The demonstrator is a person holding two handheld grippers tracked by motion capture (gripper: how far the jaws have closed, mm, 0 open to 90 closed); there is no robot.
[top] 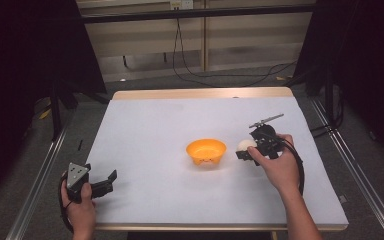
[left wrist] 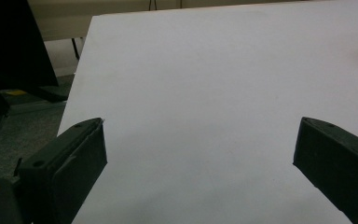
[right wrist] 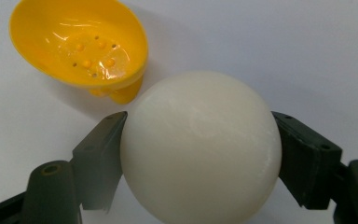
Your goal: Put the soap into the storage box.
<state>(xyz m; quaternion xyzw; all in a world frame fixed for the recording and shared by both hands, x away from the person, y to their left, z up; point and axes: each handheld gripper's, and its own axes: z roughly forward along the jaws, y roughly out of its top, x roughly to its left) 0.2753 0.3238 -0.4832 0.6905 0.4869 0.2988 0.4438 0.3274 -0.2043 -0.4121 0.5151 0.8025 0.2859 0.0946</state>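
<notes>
Two grippers | right gripper [right wrist: 200, 154]: jaws clamp white ball [right wrist: 200, 149] | left gripper [left wrist: 200, 154]: jaws wide, empty

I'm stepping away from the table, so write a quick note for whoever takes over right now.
Right gripper: shut on the white ball, held just right of the orange bowl.
Left gripper: open, holding nothing, at the table's near left corner.
Done: ball gripped.
Left, most likely: carry the ball over the bowl and release it; the bowl holds no ball yet.
</notes>
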